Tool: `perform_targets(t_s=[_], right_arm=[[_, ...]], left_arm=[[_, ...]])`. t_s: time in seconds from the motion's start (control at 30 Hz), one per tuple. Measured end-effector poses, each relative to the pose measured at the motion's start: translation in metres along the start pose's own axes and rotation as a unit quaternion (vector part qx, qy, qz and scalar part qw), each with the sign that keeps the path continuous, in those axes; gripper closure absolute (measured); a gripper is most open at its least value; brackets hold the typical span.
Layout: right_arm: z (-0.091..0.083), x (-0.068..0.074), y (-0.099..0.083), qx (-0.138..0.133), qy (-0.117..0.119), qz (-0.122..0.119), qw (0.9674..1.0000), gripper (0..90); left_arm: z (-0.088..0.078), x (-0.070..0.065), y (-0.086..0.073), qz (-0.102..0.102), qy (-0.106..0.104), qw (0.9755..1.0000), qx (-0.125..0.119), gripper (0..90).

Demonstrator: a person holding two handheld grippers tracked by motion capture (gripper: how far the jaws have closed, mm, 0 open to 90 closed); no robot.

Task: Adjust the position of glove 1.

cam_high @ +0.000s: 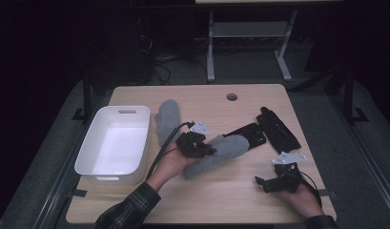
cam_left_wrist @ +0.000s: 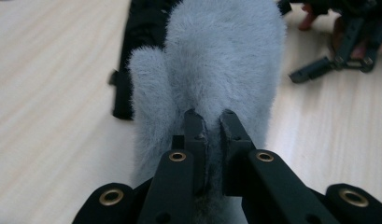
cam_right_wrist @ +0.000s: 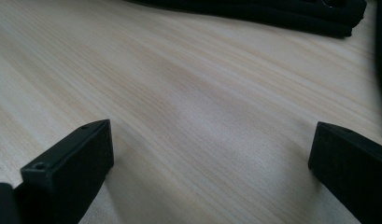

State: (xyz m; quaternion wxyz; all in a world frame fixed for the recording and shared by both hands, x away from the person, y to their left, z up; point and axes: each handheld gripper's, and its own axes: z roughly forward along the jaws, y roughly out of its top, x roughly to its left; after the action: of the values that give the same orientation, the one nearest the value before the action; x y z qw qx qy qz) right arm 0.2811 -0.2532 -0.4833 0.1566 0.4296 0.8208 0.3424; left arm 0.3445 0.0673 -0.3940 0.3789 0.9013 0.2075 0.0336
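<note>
Pinching the grey mitten [cam_high: 220, 153] at its cuff, the left gripper [cam_high: 205, 149] has the white bin [cam_high: 117, 143] just beside it on its left, while the right gripper [cam_high: 260, 182] rests spread.

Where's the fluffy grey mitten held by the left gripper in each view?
High view: fluffy grey mitten mid-table, right of the white plastic bin.
Left gripper view: mitten centre, pinched between the fingers.
Right gripper view: no mitten, just wood.
Shared landmark: light wooden table.

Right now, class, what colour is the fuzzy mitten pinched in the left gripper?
Light grey: the mitten shows best in the left gripper view, clamped by the left gripper.
</note>
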Motion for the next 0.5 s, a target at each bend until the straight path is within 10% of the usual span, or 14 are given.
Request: perform_targets(t_s=[0.5], right_arm=[[0.000, 0.000, 0.000, -0.001, 0.000, -0.001, 1.0000, 0.0]], left_arm=[[0.025, -0.030, -0.027, -0.007, -0.008, 0.9995, 0.028, 83.4]])
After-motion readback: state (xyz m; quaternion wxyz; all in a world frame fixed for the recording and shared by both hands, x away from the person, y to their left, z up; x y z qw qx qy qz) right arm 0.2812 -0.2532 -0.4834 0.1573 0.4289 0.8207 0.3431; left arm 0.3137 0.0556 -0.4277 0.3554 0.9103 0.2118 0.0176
